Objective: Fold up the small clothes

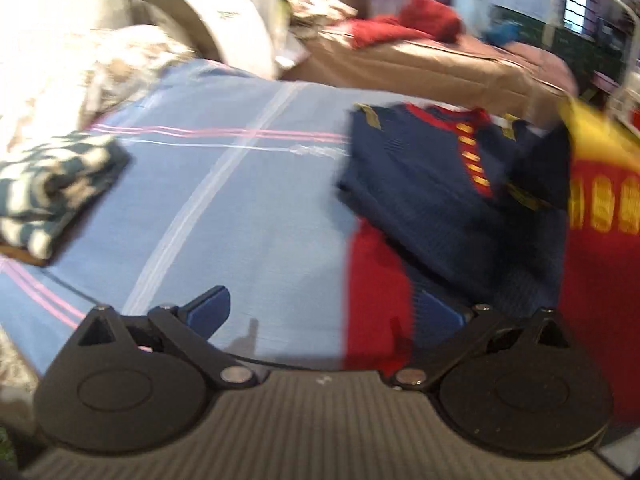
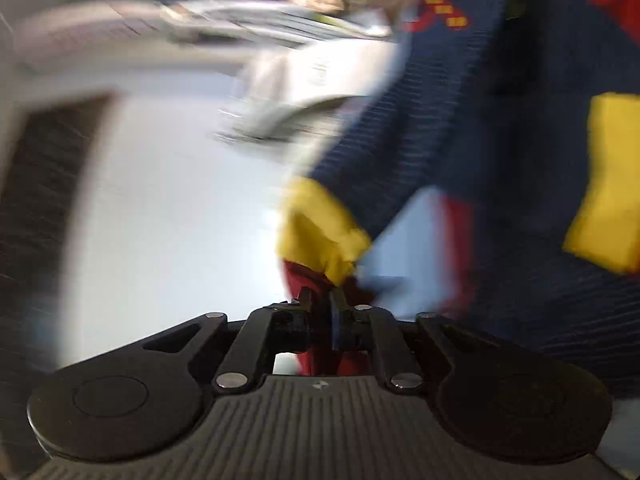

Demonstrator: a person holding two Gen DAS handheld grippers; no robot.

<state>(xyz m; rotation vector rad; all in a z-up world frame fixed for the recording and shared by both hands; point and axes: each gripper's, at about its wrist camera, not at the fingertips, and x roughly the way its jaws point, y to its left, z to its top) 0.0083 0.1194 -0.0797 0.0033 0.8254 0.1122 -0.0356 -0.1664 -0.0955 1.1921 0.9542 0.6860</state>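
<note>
Your right gripper (image 2: 323,300) has its jaws pinched on the red and yellow edge of the jersey (image 2: 460,128), which hangs lifted in front of that camera. Your left gripper (image 1: 320,312) sits low over the blue bedsheet (image 1: 224,200), jaws spread wide, holding nothing; the jersey's red hem lies between its fingers. Folded striped cloth (image 1: 52,188) rests well apart at the left. Risk, as I judge it: a one-corner hold lets the jersey swing and bunch, spoiling the fold.

You have a light-blue striped sheet (image 1: 224,200) underneath, with a folded teal-and-white cloth (image 1: 52,188) left and the navy-red garment (image 1: 432,200) right.
</note>
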